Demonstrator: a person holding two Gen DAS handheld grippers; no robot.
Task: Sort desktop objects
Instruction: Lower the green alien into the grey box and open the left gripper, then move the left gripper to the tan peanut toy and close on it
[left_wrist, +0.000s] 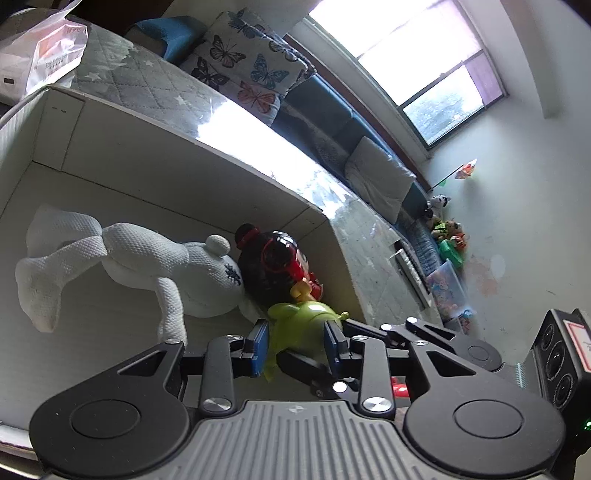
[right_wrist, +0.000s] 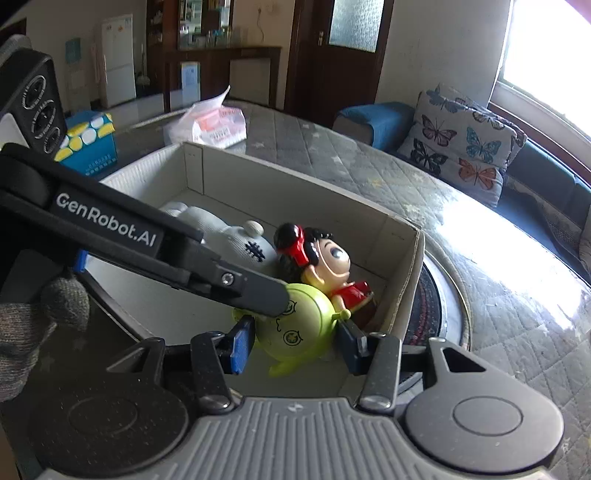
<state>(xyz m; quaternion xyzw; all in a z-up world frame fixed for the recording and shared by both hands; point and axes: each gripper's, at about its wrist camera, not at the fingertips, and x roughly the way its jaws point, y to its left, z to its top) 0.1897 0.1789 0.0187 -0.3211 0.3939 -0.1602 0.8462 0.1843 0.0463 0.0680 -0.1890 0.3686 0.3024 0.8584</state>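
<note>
Both the left tongs (left_wrist: 295, 345) and the right tongs (right_wrist: 295, 345) are closing around the green toy (right_wrist: 295, 325) just inside the cardboard box (right_wrist: 406, 280), though firm contact is unclear. It is looking light, hard and slippery, so gripping its round belly seems safest. Both are reaching downward, with a doll (right_wrist: 325, 262) and white plush bear (left_wrist: 147, 266) lying beyond.

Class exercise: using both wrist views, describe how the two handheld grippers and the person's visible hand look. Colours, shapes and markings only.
Each gripper, left and right, has black linkage arms with silver pivot screws, blue fingertip pads, two round black discs and a ribbed grey centre plate. White "GenRobot.AI" lettering runs along the left gripper's side. The hand wears a grey knit glove.
</note>
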